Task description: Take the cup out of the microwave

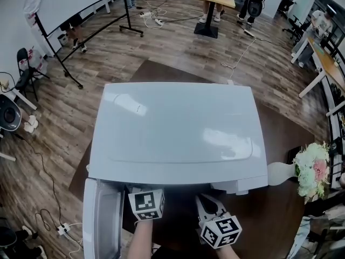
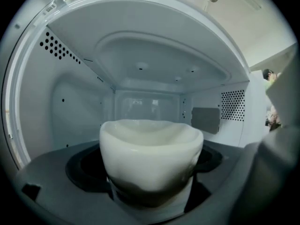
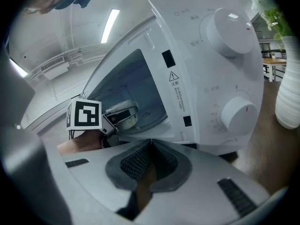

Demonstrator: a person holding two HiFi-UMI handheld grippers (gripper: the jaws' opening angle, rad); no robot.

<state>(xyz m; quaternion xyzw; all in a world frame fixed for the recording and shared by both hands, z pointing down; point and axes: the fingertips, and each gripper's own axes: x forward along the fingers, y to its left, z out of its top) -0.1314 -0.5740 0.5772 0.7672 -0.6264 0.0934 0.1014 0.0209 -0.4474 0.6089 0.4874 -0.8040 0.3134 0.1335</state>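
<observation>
In the head view both tools sit at 6 o'clock, at the front edge of the white microwave oven (image 1: 178, 134). The left tool (image 3: 118, 114) reaches into the open cavity. In the left gripper view its grey jaws stand apart only by the width of the white cup (image 2: 150, 149) and close on it from 9 o'clock and 3 o'clock. The cup rim is bent out of round, so we read this tool as clamped on the cup. The cup sits low in the cavity mouth, ahead of the perforated side walls. We cannot tell whether its base touches the cavity floor.

The right tool (image 3: 149, 146) hangs outside the oven, at 5 o'clock of the opening. Its dark ribbed pads (image 3: 133, 161) meet at the tips with nothing between them.

The white oven door (image 1: 99, 220) stands swung open at 7 o'clock. Two round white control knobs (image 3: 226, 29) occupy the front panel at 3 o'clock of the opening.

The oven rests on a dark brown counter (image 1: 280, 139). A white vase of pale flowers (image 1: 281, 172) stands on the counter at 3 o'clock, apart from the oven. Wood-plank floor (image 1: 161, 47) lies beyond at 12 o'clock.
</observation>
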